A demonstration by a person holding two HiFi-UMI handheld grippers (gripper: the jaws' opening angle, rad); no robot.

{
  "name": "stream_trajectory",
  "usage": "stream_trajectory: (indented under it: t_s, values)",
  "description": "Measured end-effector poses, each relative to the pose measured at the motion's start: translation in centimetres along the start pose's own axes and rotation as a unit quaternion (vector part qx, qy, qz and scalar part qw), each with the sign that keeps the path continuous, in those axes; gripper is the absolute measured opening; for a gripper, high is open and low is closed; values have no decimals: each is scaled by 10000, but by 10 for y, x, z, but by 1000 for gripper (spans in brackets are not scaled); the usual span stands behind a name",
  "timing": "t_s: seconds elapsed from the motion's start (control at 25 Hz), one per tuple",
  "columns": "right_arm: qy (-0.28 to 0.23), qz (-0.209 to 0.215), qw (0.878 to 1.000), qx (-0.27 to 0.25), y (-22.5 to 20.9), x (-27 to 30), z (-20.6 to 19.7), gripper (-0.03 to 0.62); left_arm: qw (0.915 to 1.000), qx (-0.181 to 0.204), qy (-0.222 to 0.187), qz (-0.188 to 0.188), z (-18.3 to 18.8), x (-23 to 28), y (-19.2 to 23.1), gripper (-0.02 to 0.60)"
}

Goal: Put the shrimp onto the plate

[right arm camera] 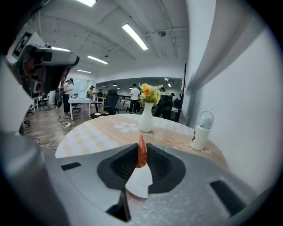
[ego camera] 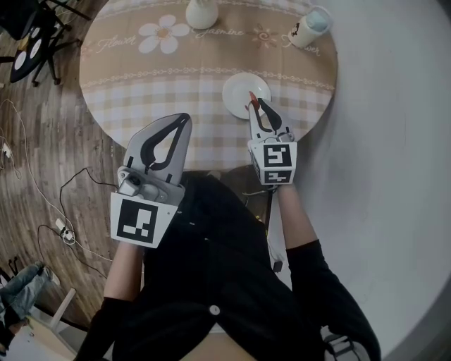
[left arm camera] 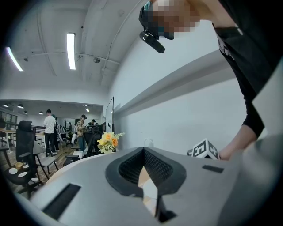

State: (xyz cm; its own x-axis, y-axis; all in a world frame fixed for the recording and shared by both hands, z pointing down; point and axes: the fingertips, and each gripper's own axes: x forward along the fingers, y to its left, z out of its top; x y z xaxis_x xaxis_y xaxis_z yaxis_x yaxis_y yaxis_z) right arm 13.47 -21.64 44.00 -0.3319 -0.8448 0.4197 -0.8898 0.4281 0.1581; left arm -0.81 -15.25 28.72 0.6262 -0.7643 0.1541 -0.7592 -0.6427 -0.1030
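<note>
The shrimp [right arm camera: 141, 152] is a slim, glossy piece, red-orange, tapering to a point at its top. It stands nearly upright, gripped near its lower end, with the tip sticking out beyond the jaws. The right gripper [ego camera: 257, 109] has it pinched: its jaws are closed on the shrimp from both sides, kept a narrow way apart by the shrimp's own thickness.

In the head view the shrimp sits over the 5 o'clock rim of the plate [ego camera: 239, 88]. The plate is small, round, white and bare. In the right gripper view a white wedge of plate shows through the gap just under the shrimp. No view settles whether the shrimp touches the plate.

The plate lies at about 4 o'clock from the centre of the round table [ego camera: 155, 77], near the edge closest to the person. The table wears a beige checked cloth with a flower print. A white vase [ego camera: 201, 13] stands at the table's 12 o'clock edge and holds yellow and orange flowers [right arm camera: 149, 93]. A white bottle [ego camera: 310, 27] with a pale blue cap stands at 2 o'clock.

The left gripper [ego camera: 184, 118] hangs at 8 o'clock from the plate, well apart from it, over the table's near edge. Its jaw tips meet and nothing is held between them.
</note>
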Motion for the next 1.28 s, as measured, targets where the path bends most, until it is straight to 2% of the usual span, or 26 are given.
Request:
stream_trajectory:
  t_s: [0.4, 0.92, 1.28]
  values:
    - [522, 150, 9985, 71, 4, 36, -37, 46, 9998, -83, 127, 87, -11, 4, 9, 0]
    - [1314, 54, 9910, -259, 0, 70, -77, 46, 9994, -167, 219, 210, -19, -1, 20, 0]
    - [1701, 158, 9847, -333, 6, 85, -94, 46, 9992, -118, 249, 300, -19, -7, 27, 0]
